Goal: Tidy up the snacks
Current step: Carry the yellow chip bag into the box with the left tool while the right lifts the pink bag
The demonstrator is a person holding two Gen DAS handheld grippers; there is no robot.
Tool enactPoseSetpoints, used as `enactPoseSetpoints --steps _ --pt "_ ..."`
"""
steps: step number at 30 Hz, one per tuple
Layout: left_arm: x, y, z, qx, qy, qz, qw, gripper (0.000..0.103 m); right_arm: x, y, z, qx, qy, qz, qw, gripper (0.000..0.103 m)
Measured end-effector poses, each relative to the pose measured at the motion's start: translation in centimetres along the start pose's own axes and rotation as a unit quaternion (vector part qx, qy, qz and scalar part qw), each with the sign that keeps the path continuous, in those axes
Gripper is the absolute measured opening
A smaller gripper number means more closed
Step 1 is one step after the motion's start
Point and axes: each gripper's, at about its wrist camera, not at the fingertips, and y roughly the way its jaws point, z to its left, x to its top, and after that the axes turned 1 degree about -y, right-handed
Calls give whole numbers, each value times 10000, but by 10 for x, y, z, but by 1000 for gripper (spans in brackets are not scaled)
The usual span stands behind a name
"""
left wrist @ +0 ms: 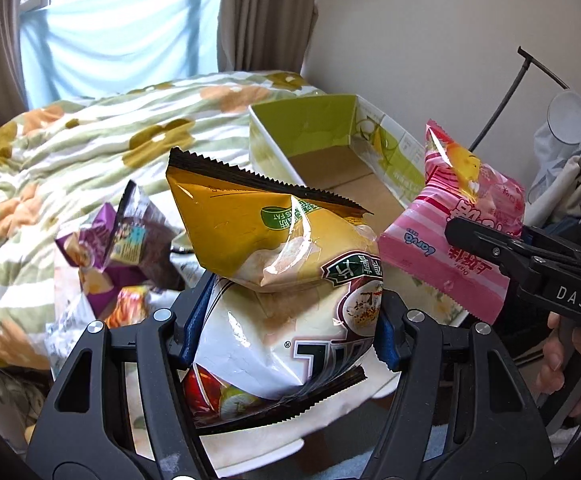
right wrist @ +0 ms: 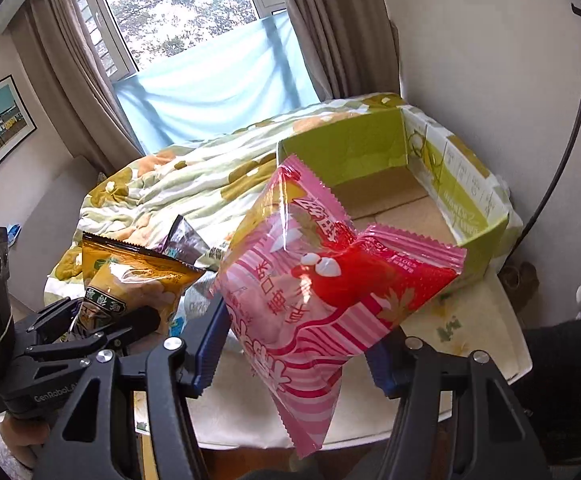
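Note:
My left gripper (left wrist: pixel 290 320) is shut on a yellow and white chip bag (left wrist: pixel 274 248) and holds it up in front of the camera. The same bag (right wrist: pixel 130 284) and the left gripper (right wrist: pixel 102 332) show at the lower left of the right wrist view. My right gripper (right wrist: pixel 298 344) is shut on a pink striped snack bag (right wrist: pixel 322 292) and holds it in the air just before the green cardboard box (right wrist: pixel 474 196). That pink bag (left wrist: pixel 458 232) also shows at the right of the left wrist view, near the open, empty box (left wrist: pixel 330 136).
Purple snack bags (left wrist: pixel 110 248) lie in a pile on the left, on the small white table (right wrist: pixel 490 340). A bed with a flowered quilt (left wrist: pixel 70 148) lies behind. A wall and a dark stand (right wrist: pixel 570 120) are to the right of the box.

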Motion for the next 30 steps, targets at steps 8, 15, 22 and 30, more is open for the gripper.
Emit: enactPoseSetpoints --steps 8,15,22,30 --pt "83 57 -52 391 -155 -211 9989 62 70 21 -54 316 -512 -175 9980 57" --pt "138 124 -75 697 -633 -35 9955 63 131 62 -101 415 -881 19 9952 57" --pt "170 200 -63 889 -882 426 9912 63 153 104 -138 488 -894 441 9938 57" --pt "186 264 -46 896 -930 769 9886 72 159 132 -155 400 -754 722 9937 57"
